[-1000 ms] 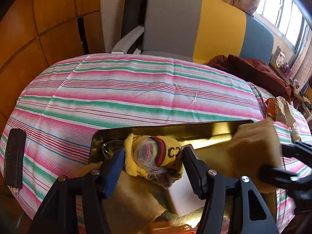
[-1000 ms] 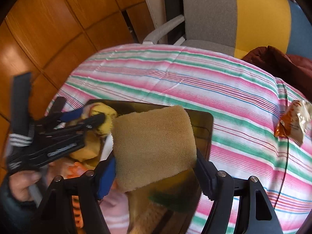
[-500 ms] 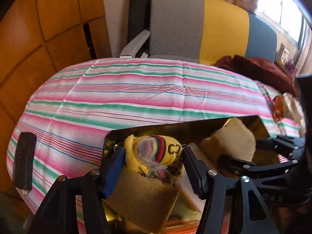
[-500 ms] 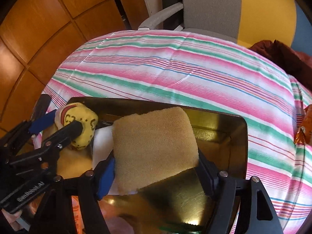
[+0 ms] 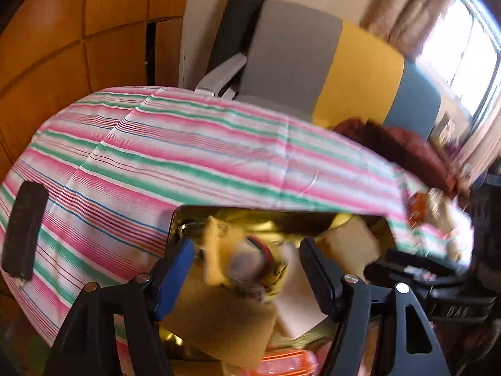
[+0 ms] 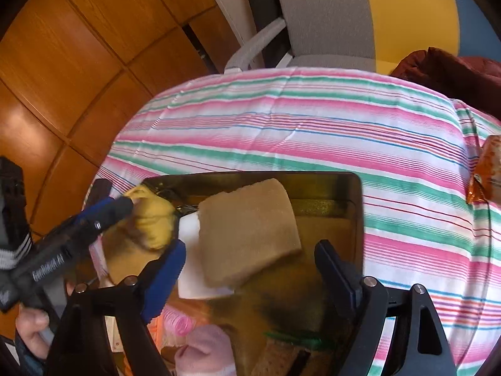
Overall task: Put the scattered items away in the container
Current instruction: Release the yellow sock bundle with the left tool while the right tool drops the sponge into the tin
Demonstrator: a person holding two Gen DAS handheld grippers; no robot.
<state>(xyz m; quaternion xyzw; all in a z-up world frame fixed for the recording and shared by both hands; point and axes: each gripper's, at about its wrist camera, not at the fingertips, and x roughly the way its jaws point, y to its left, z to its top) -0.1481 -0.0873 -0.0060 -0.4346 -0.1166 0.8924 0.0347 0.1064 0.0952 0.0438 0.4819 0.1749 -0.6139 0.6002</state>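
Note:
A gold metal tray (image 6: 357,194) lies on the striped tablecloth, its near corner (image 5: 175,219) in the left wrist view. My right gripper (image 6: 250,269) is open above it. The tan sponge (image 6: 247,228) lies loose in the tray on a white block (image 6: 191,250), clear of both fingers. My left gripper (image 5: 245,277) is open over the tray's left end. The yellow sock bundle (image 5: 247,263) shows blurred between its fingers, with a gap on each side. From the right wrist view the bundle (image 6: 153,222) sits beside the left gripper's blue fingertip (image 6: 119,206).
An orange snack packet (image 6: 485,169) lies on the cloth right of the tray. A black bar-shaped object (image 5: 25,228) sits at the table's left edge. Pink items (image 6: 203,351) and another tan sponge (image 5: 219,322) fill the tray's near end. A chair and dark red cloth (image 6: 454,69) stand behind the table.
The right gripper has let go of the tan sponge, which now rests in the tray. The left fingers have spread slightly and the sock bundle has come loose between them.

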